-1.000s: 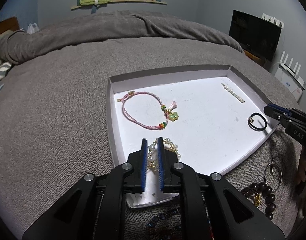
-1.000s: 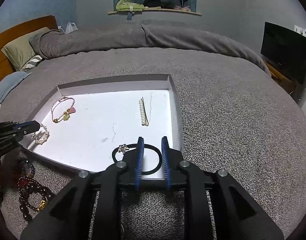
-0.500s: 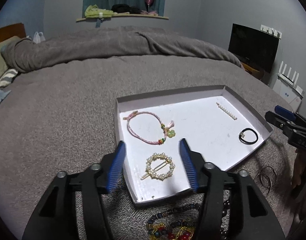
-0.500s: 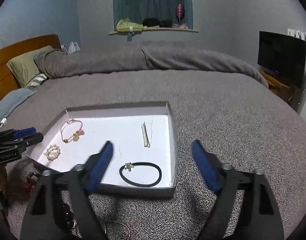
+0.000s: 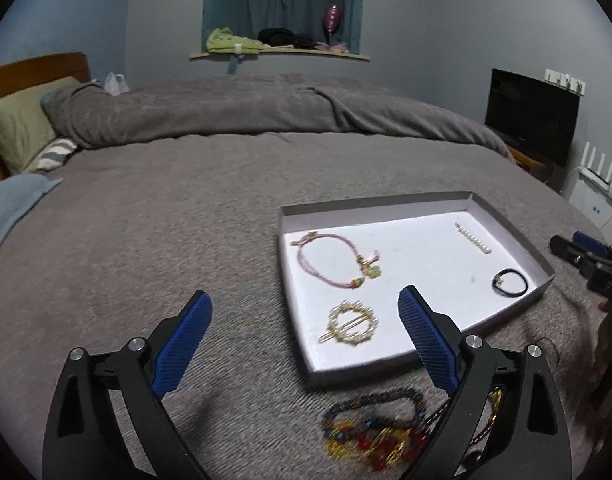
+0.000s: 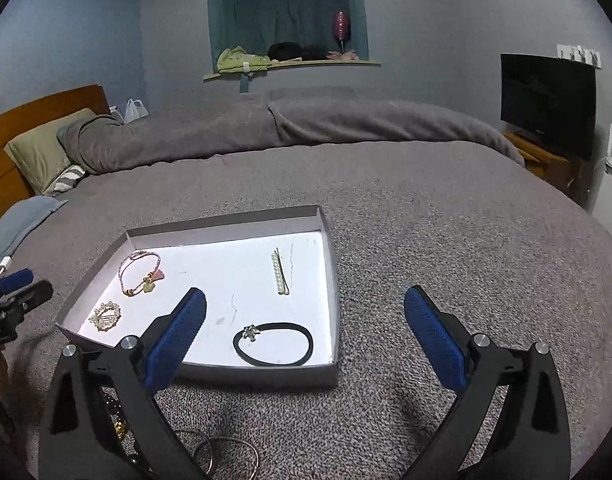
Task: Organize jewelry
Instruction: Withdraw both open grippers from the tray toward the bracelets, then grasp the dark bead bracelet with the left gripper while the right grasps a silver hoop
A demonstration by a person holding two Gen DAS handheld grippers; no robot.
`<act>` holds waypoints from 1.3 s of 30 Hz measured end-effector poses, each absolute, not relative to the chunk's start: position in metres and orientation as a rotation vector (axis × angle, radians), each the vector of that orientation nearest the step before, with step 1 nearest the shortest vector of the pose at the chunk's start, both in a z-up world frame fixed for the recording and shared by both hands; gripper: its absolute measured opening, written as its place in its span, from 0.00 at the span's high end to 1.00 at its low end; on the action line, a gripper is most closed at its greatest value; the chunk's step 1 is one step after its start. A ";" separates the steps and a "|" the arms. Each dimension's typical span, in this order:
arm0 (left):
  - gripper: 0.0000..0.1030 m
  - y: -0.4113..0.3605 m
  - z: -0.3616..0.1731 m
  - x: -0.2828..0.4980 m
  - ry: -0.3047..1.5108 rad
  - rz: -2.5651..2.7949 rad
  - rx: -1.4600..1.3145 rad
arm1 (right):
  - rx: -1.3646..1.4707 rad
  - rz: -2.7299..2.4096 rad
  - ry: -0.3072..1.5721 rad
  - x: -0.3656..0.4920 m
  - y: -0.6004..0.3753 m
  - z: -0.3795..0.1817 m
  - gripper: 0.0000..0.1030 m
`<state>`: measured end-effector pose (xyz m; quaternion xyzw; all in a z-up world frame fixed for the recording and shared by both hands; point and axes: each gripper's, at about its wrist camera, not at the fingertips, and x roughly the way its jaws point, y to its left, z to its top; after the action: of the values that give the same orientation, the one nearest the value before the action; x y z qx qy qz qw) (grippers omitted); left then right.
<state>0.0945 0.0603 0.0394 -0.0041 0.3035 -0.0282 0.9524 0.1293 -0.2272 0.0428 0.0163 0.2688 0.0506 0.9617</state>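
Observation:
A shallow white tray [image 5: 505, 216] [image 6: 226, 226] lies on the grey bed. In it are a pink cord bracelet [image 5: 333, 264] [image 6: 140, 274], a round pearl hair clip [image 5: 353, 326] [image 6: 105, 317], a pearl bar clip [image 5: 473, 239] [image 6: 280, 272] and a black hair tie [image 5: 509, 282] [image 6: 274, 343]. My left gripper [image 5: 304, 298] hangs above and short of the tray's near left corner, its jaws opening wide with nothing between them. My right gripper [image 6: 304, 295] hovers over the tray's near right corner, its jaws also opening and free of the hair tie.
Loose jewelry lies on the blanket in front of the tray: a tangle of dark, red and gold beads [image 5: 373, 424], metal rings [image 6: 226, 456], dark beads [image 6: 114, 404]. A rolled duvet [image 6: 306, 124] lies across the bed's far side. A television [image 6: 545, 100] stands to the right.
Both grippers went from nearly shut to wide open. The left let go of the round pearl clip, the right let go of the black hair tie; both drew back and up from the tray.

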 end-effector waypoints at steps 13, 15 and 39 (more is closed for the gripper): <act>0.08 0.070 0.029 0.054 0.615 -0.050 -0.035 | -0.003 0.121 0.481 0.090 -0.227 0.048 0.05; 0.08 0.070 0.025 0.045 0.624 -0.064 -0.034 | -0.012 0.161 0.503 0.083 -0.225 0.042 0.05; 0.08 0.053 0.010 0.025 0.659 -0.124 0.027 | -0.078 0.245 0.699 0.056 -0.220 -0.003 0.57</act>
<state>0.0247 0.0528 0.0105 0.0130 0.3233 -0.0610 0.9442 0.0557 -0.2198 -0.0030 -0.0382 0.3416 0.1196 0.9314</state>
